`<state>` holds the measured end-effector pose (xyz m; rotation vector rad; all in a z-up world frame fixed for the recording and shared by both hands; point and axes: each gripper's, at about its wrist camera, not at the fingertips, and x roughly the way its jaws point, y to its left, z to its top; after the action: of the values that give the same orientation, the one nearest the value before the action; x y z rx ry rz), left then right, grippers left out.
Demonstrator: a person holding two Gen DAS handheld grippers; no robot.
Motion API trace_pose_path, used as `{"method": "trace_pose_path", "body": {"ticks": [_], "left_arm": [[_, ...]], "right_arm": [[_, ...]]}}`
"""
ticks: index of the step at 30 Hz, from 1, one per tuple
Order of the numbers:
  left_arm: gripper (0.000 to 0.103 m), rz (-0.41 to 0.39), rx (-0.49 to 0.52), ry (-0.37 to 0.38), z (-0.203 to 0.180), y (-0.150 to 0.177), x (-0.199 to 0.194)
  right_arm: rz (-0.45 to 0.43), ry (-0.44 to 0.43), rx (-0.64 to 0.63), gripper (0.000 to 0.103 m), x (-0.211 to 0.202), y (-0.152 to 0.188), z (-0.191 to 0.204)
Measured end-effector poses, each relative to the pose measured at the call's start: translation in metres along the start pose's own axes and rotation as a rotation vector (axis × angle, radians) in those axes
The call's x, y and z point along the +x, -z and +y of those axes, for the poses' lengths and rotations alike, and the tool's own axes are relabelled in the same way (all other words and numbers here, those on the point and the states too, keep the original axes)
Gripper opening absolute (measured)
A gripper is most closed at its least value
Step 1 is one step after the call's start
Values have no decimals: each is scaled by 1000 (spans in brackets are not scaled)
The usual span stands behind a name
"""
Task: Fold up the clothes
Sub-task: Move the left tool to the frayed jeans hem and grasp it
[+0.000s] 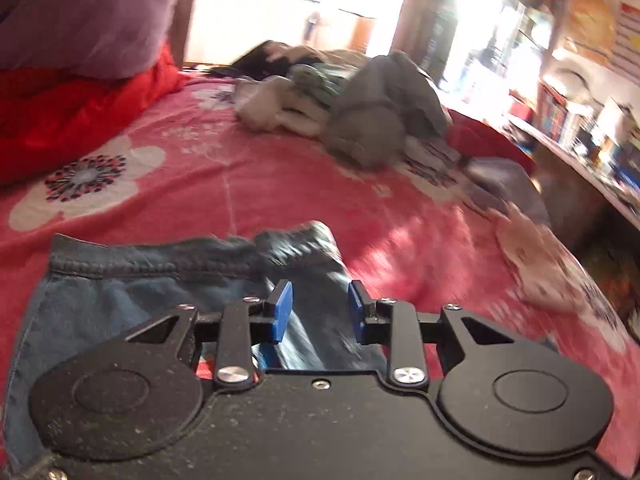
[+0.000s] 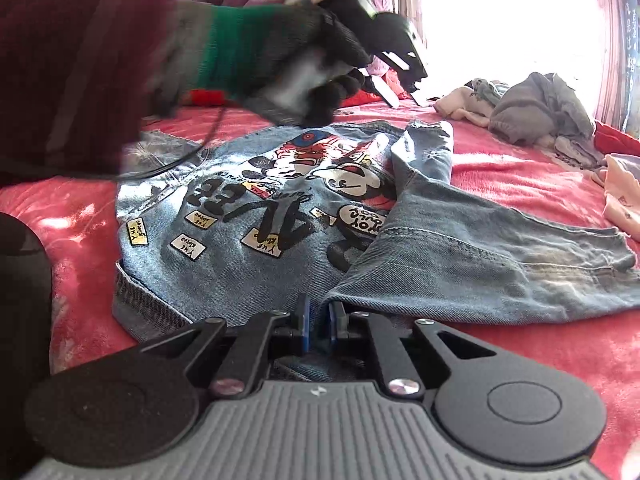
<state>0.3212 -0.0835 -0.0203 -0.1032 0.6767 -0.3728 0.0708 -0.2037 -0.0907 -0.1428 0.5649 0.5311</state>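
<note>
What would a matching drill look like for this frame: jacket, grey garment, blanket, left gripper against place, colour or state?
Things:
1. denim jacket
2. grey garment
3. blanket
4. left gripper

States:
a. crumpled in the far heap
b. jaws apart
c. pink-red, flower print
d. spread out, cartoon print up

Pairs: 1-d, 2-a, 3-c, 4-b

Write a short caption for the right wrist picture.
Right gripper pinches a printed blue denim jacket on a pink blanket.
</note>
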Motion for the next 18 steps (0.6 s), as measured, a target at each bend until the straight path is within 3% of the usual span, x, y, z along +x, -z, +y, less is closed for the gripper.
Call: {"method": "trace_pose_path", "body": {"ticks": [2,4,7,10,14,18], "left_arm": [[28,60,74,11,-18,21,-4],[28,160,132,-75,-24,42,9],[22,177,120,-141,-24,50,11],[26,140,160,-39,-62,34,-4],[30,183,414,135,-150,30,-5],[30,248,626,224,-225,49,14]], "right_arm": [[2,-3,6,15,0,0,0],[3,-12,26,18,0,0,-1],[0,-21,43,22,-1,1,-1],[-8,-21,43,25,-5,2,1],[-13,-26,32,28,-7,6,4],[-19,-23,21,29,-8,9,5]]}}
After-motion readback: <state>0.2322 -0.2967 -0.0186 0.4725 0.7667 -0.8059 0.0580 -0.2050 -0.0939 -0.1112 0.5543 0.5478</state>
